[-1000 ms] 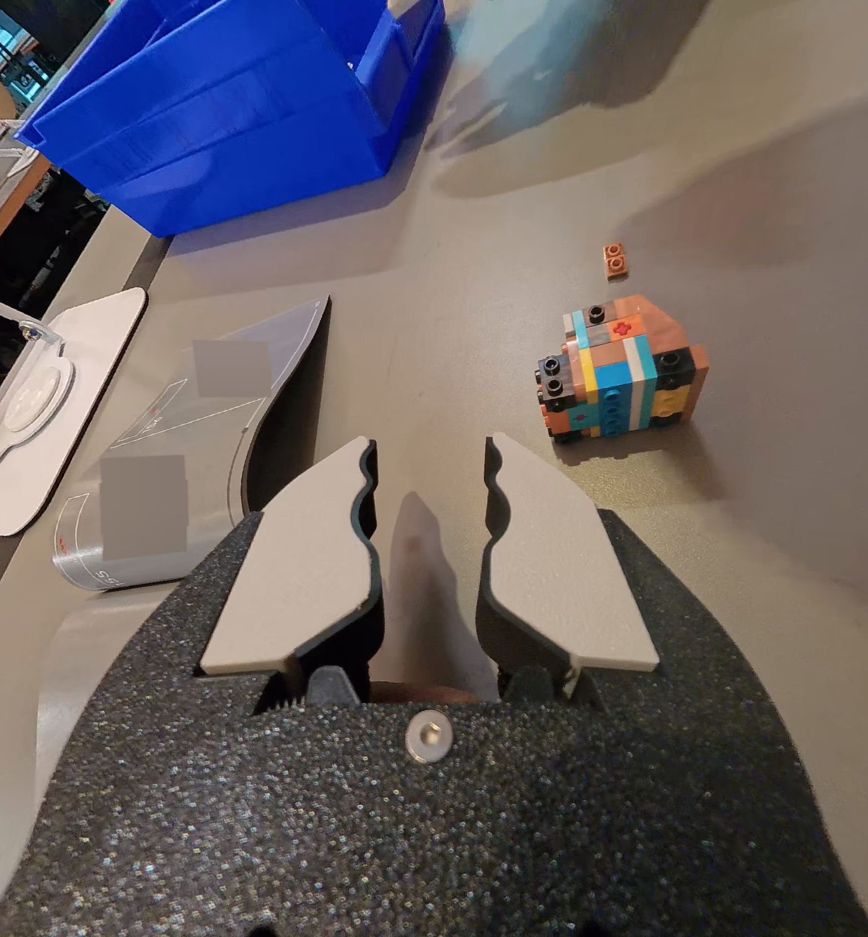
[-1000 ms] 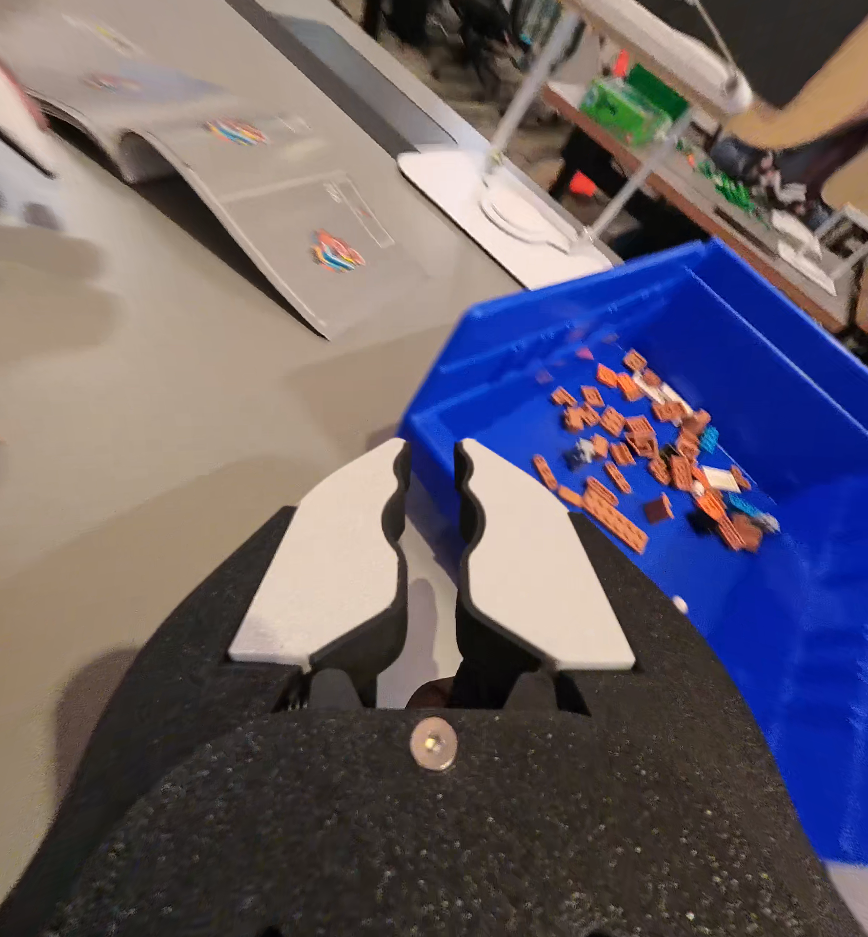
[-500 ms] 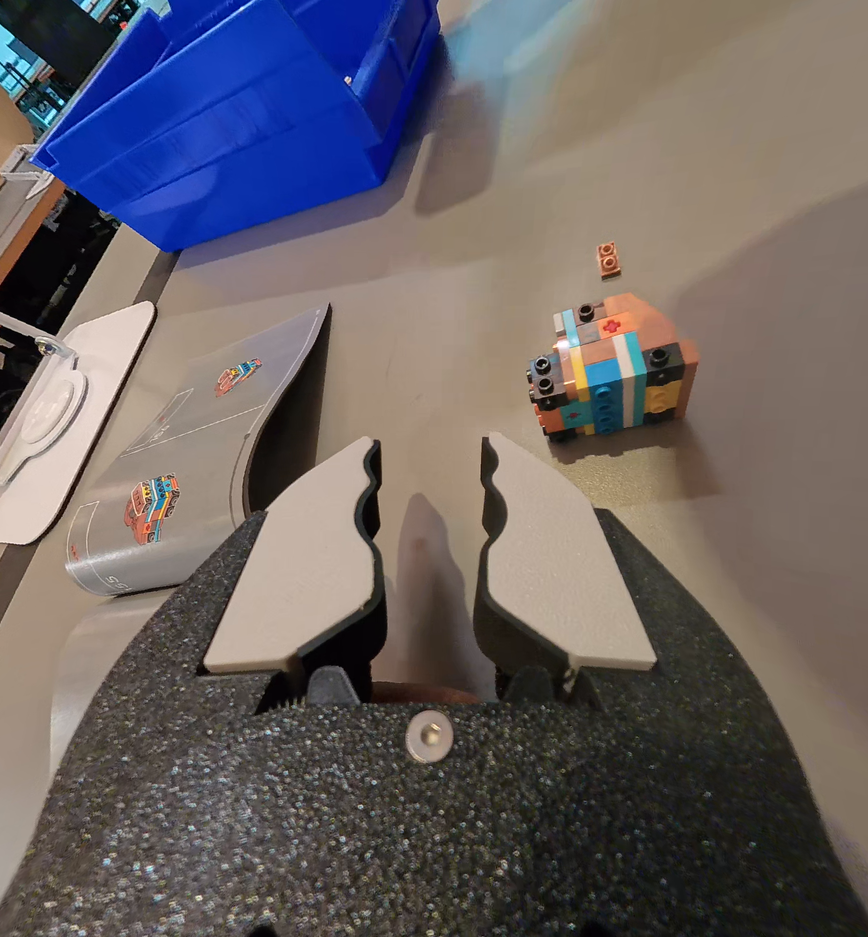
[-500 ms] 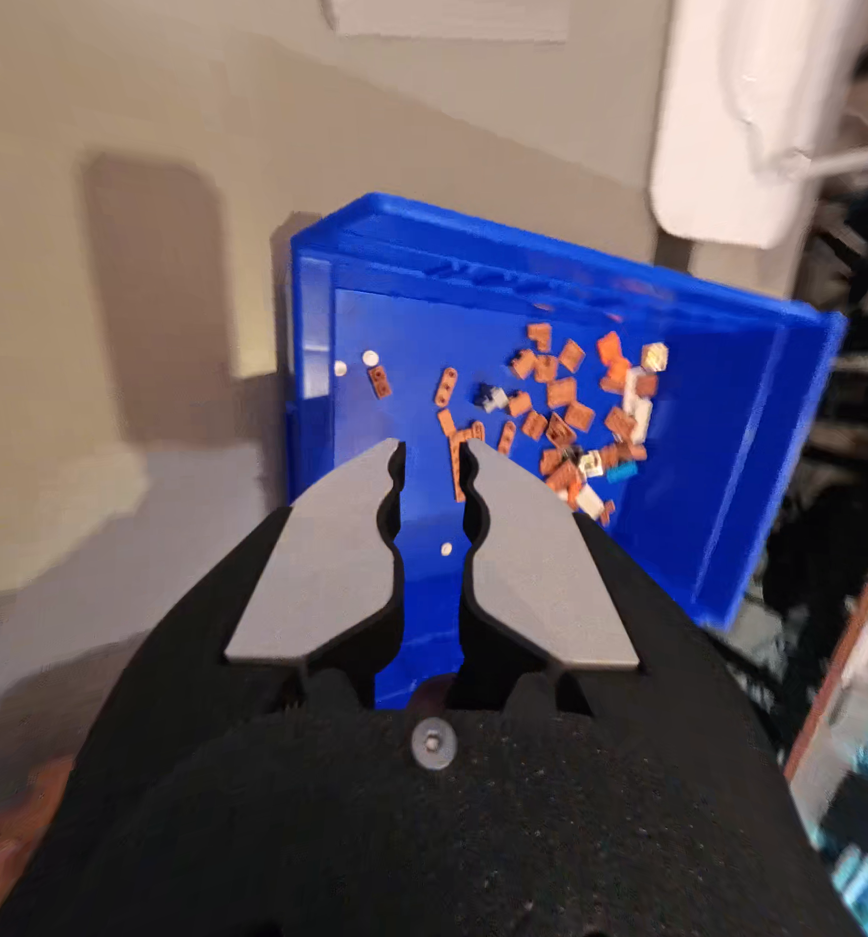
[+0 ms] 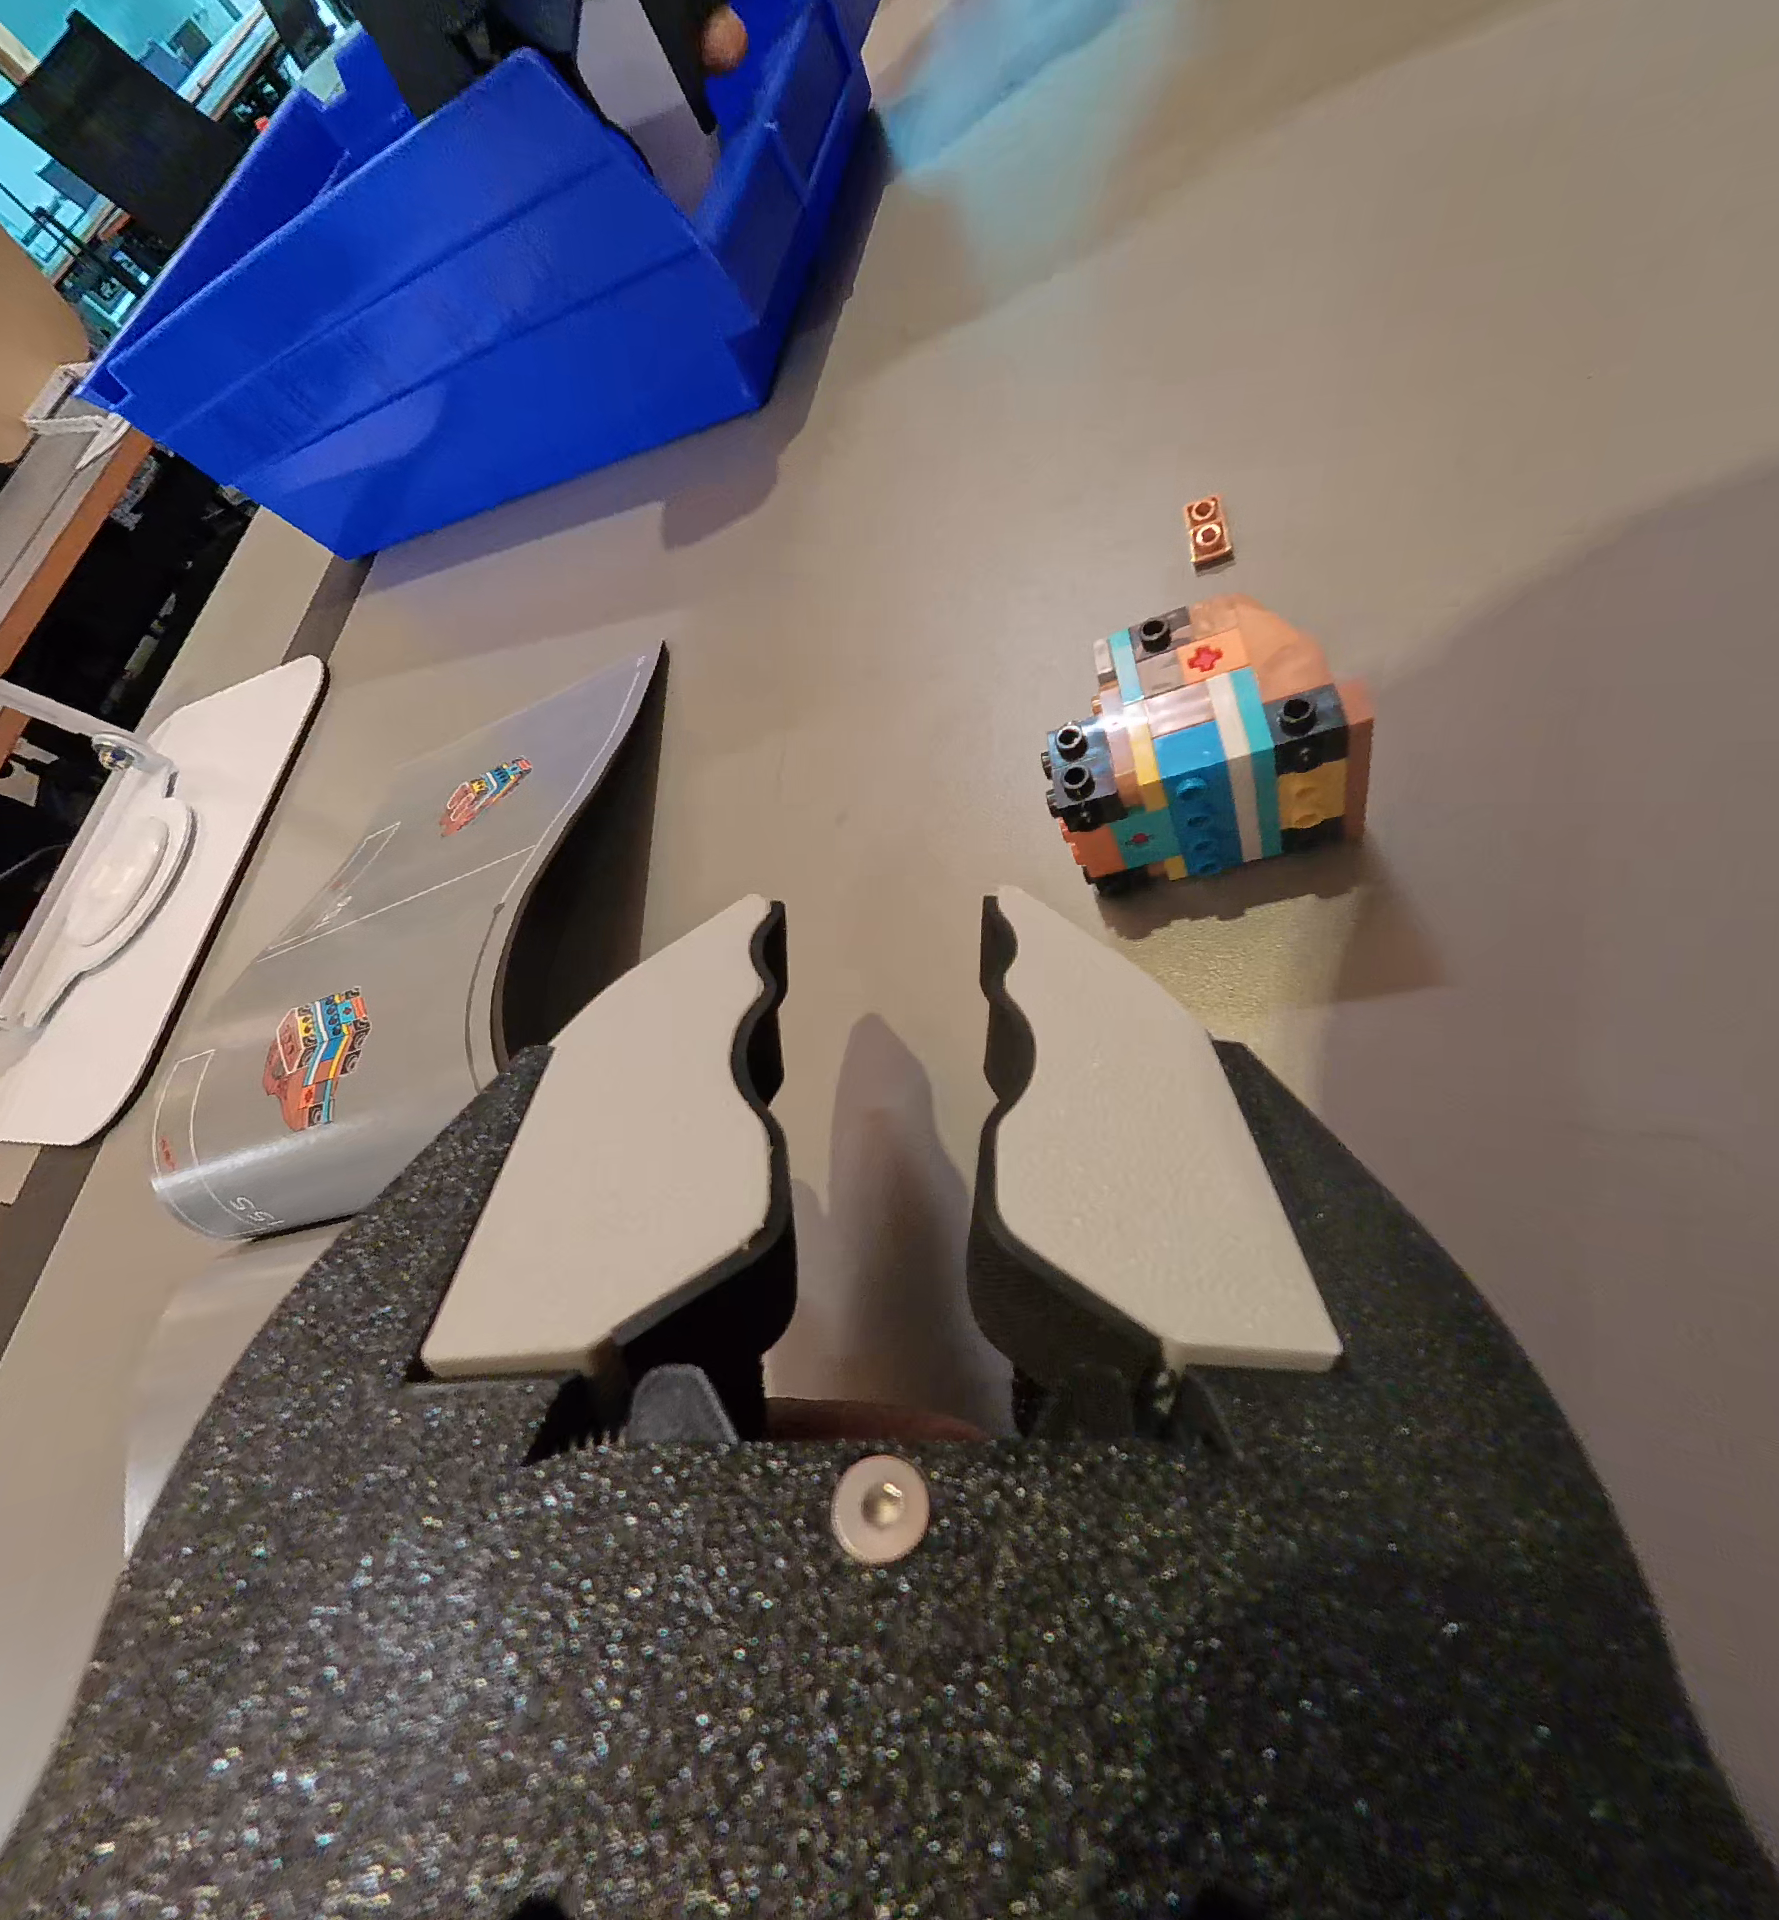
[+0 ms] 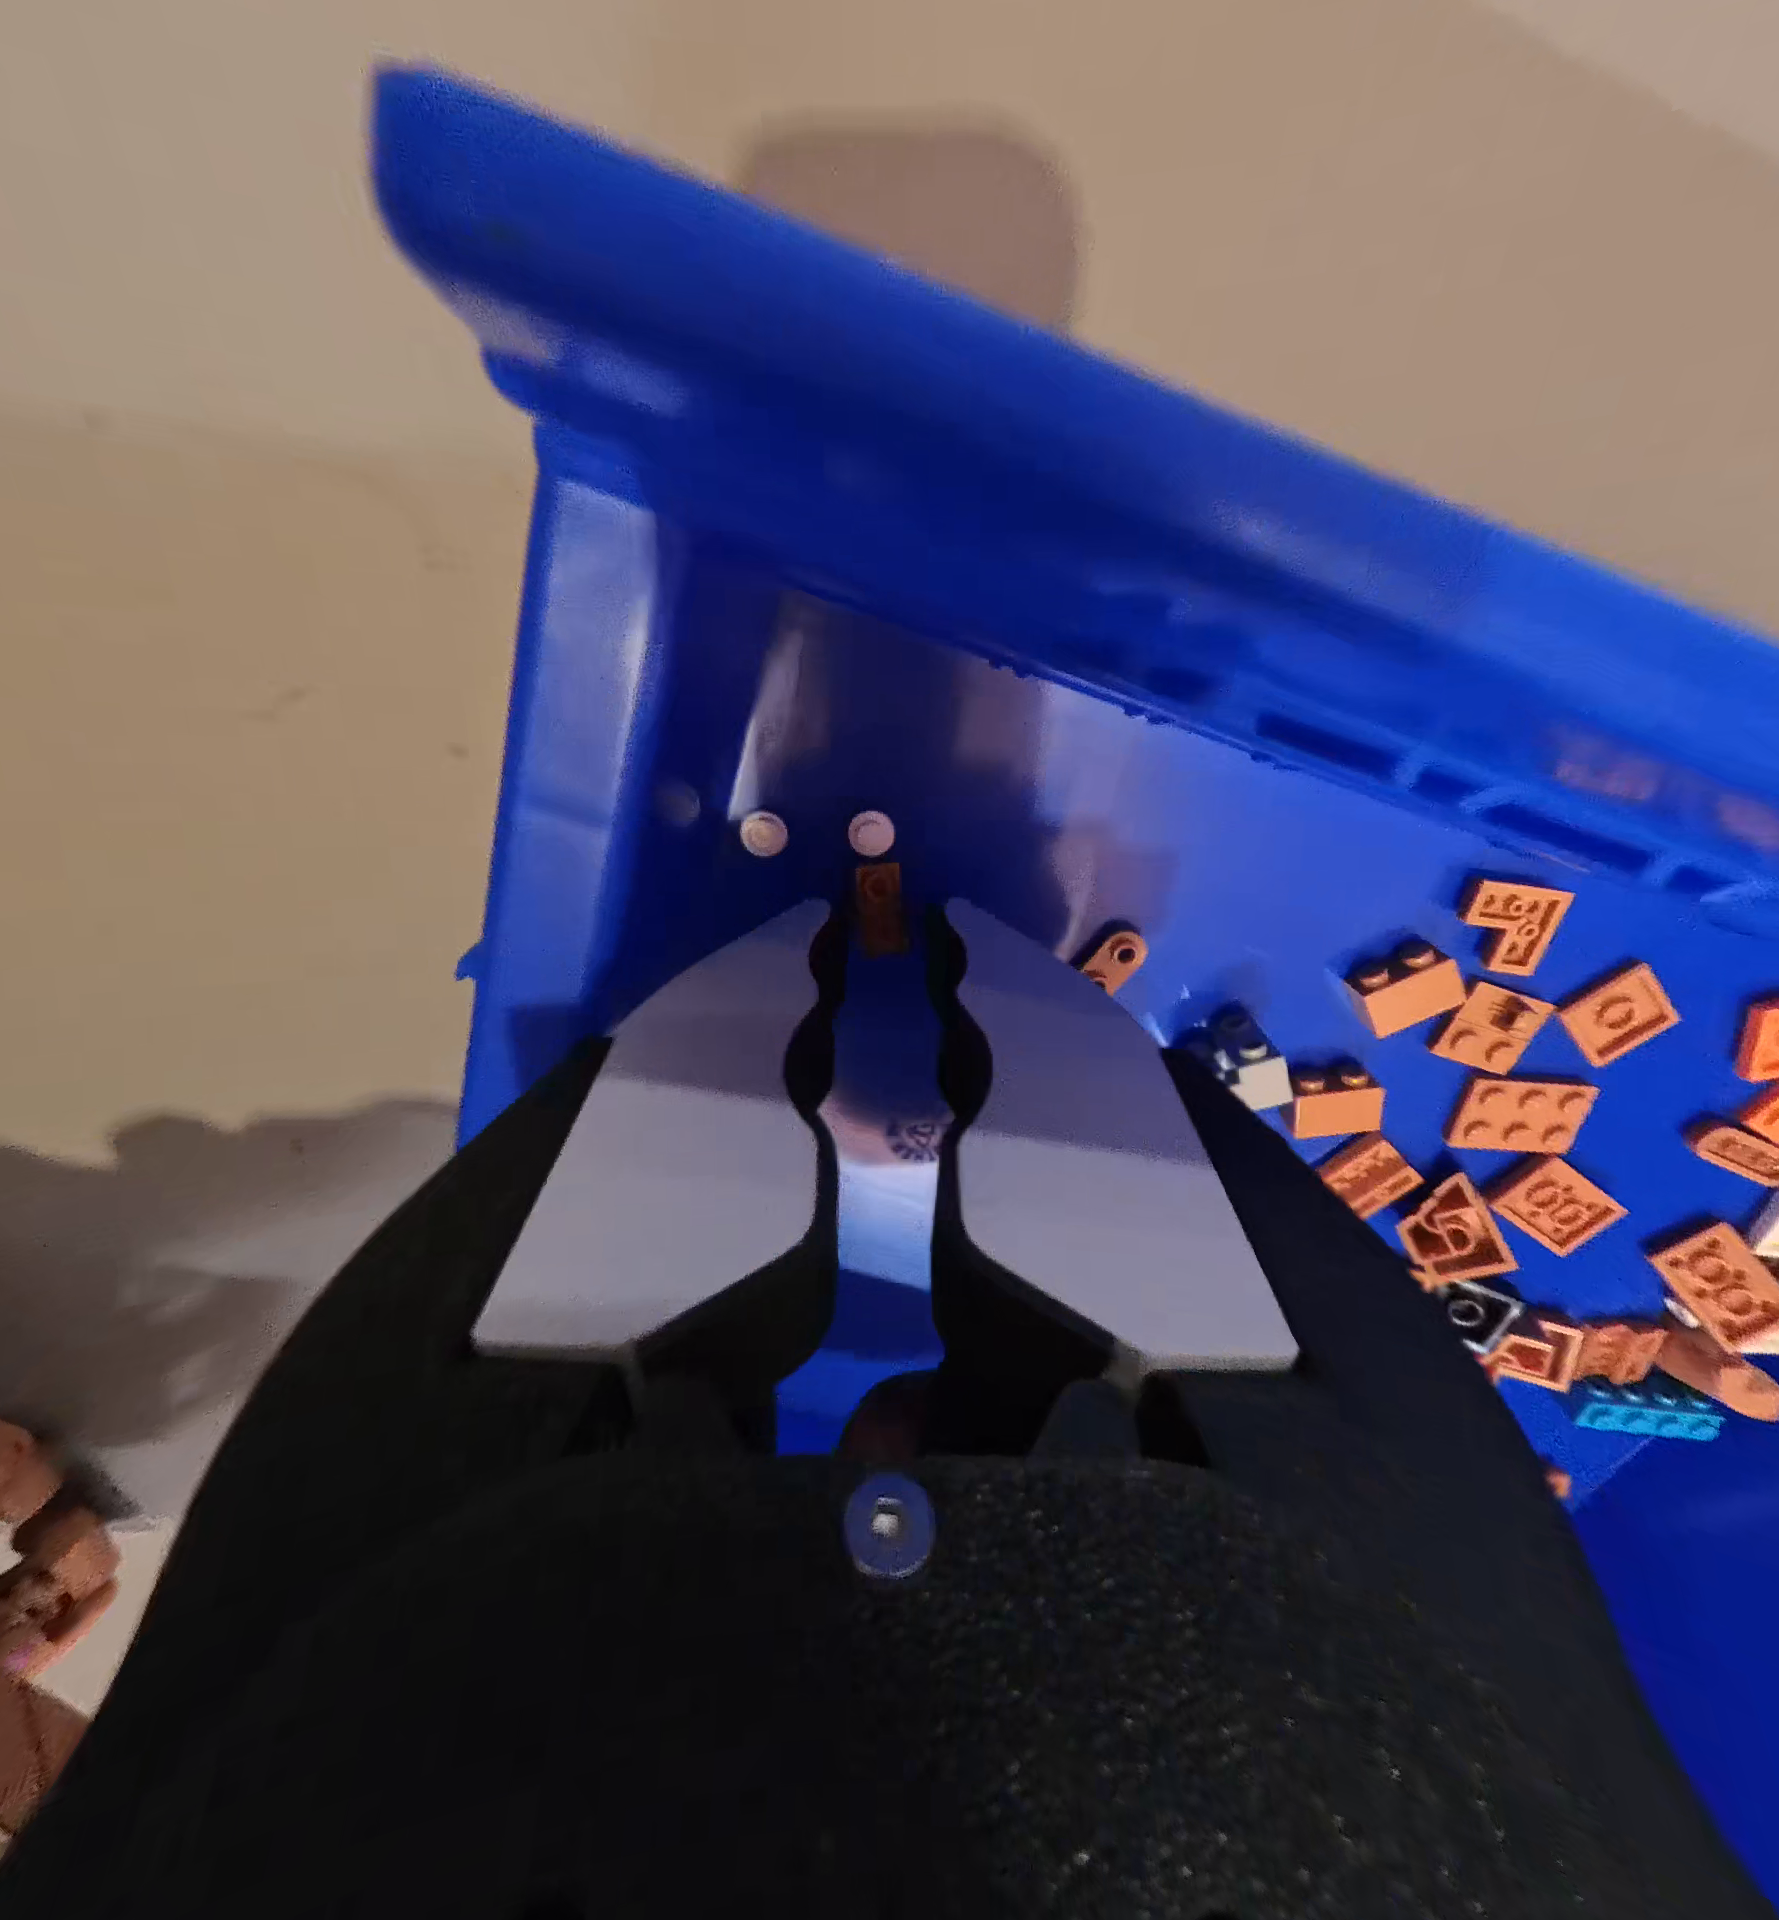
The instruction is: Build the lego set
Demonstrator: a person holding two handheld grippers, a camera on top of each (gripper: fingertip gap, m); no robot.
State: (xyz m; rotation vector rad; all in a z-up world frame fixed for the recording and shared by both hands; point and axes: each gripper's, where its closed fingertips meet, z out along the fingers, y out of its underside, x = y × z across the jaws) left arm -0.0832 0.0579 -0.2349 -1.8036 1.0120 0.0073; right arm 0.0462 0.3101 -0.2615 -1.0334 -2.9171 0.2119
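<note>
Our right tongs (image 6: 880,920), narrowly parted, straddle a small brown plate (image 6: 879,909) in the blue bin (image 6: 968,447); we should close squarely on its long sides. Left tongs (image 5: 883,935) gape empty above the table (image 5: 1384,260), near the part-built model (image 5: 1212,748).

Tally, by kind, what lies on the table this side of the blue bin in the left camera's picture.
Half-built brick model: 1
Loose small orange brick: 1
Instruction booklet: 1
White stand base: 1
Total: 4
</note>
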